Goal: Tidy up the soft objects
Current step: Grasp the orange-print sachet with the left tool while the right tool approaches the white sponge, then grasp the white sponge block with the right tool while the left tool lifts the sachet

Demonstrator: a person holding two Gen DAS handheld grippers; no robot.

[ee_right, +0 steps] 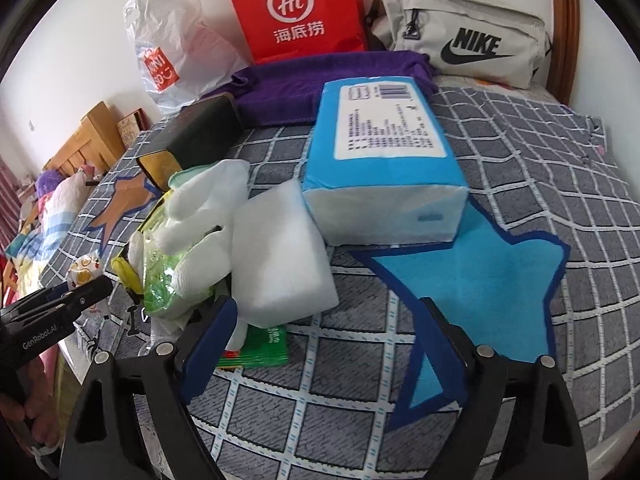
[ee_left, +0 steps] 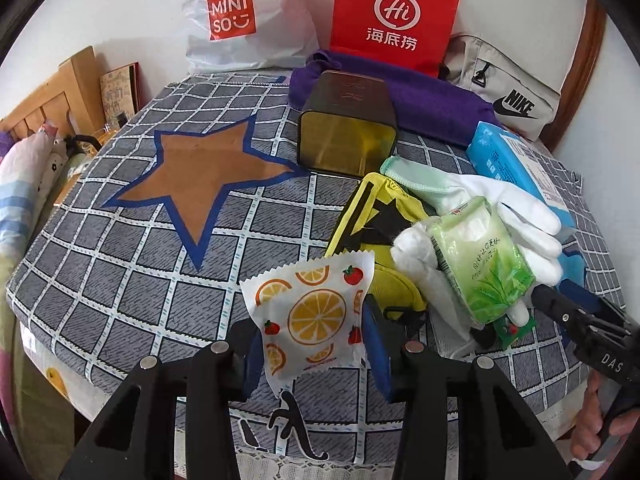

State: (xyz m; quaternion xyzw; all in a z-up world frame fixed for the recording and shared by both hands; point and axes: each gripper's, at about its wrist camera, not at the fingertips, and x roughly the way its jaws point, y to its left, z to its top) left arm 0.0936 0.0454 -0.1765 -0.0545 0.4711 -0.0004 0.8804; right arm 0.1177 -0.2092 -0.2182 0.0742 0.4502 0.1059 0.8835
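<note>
Fruit-print packet (ee_left: 308,320) clamped in left claw (ee_left: 308,344), lifted off checked cloth (ee_left: 120,260); right claw (ee_right: 320,344) apart, empty; white foam block (ee_right: 280,256) just ahead, slightly left, touching blue tissue pack (ee_right: 384,160) behind; glove (ee_right: 200,216) heap further left; right claw nearer block.

We see both views in bright, even daylight, with soft, faint shadows under the things on the checked cloth (ee_left: 120,264). Glare shows on the gold face of the dark tin (ee_left: 346,144), and in the right wrist view on the crinkled plastic bag (ee_right: 172,40) left of the red paper bag (ee_right: 296,12). The fisheye bends the cloth's grid lines, and black corners ring each frame. Detail softens slightly toward the edges; the centre is sharp.
</note>
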